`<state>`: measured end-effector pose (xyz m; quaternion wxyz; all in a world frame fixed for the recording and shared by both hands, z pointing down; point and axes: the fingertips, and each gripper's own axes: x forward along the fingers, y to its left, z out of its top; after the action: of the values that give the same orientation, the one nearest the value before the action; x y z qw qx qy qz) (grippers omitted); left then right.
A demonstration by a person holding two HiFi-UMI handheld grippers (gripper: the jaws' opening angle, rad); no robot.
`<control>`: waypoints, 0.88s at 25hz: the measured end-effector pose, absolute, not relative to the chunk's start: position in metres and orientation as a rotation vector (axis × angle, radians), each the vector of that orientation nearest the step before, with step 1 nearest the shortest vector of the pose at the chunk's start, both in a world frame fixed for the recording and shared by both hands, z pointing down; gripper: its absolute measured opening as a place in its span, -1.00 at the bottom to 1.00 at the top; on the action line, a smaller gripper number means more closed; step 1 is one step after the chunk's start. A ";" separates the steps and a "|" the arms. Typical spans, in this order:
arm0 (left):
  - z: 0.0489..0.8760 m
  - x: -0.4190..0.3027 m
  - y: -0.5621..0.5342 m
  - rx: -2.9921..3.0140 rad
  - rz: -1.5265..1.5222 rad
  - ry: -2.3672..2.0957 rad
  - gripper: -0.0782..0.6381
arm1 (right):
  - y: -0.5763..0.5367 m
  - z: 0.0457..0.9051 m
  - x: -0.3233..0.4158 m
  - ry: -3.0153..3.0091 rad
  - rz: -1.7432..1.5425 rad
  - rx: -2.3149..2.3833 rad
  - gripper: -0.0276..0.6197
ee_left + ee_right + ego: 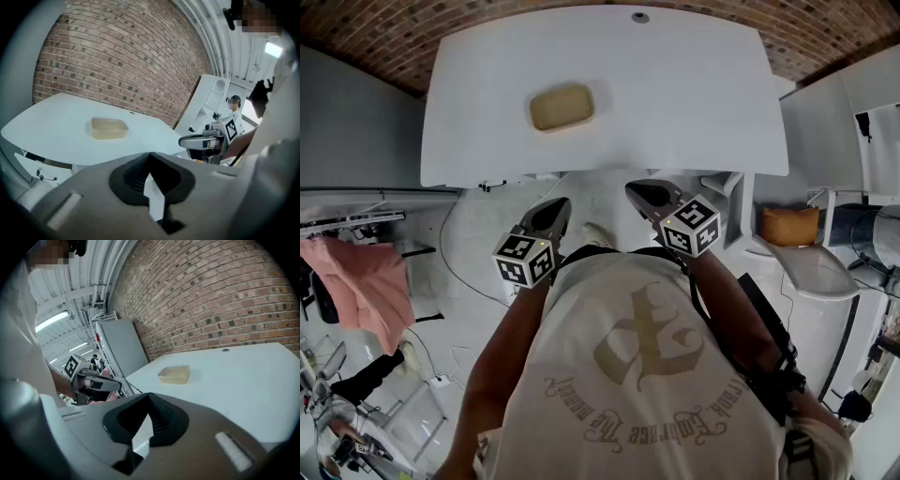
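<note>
Here, left claw [557,210] and right claw [640,193] short of table [675,94] edge.

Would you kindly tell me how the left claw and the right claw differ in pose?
The grey left claw sits farther from the white table than the grey right claw. The right claw angles inward more sharply than the left claw. Both are shut and empty.

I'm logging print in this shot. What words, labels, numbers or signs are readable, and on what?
On the shirt: curved gothic lettering round an emblem, upside down, unreadable.
On the left gripper and right gripper: square black-and-white markers, no words.
On the container: no label visible.
</note>
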<state>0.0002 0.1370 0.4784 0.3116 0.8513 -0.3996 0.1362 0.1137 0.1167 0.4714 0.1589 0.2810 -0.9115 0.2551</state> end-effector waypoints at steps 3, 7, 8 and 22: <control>0.476 0.006 0.142 2.244 0.349 -1.072 -0.77 | 0.119 0.473 0.121 -2.613 0.729 0.783 -0.89; 0.481 0.011 0.148 2.230 0.345 -1.080 -0.77 | 0.120 0.475 0.126 -2.614 0.719 0.769 -0.89; 0.482 0.010 0.149 2.224 0.343 -1.082 -0.77 | 0.120 0.475 0.125 -2.616 0.714 0.767 -0.89; 0.480 -0.022 0.126 2.199 0.323 -1.140 -0.77 | 0.085 0.472 0.098 -2.623 0.709 0.773 -0.89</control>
<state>-0.0221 0.1263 0.4796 0.3162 0.8352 -0.4329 0.1226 0.0980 0.0845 0.4717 0.1575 0.2702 -0.9169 0.2478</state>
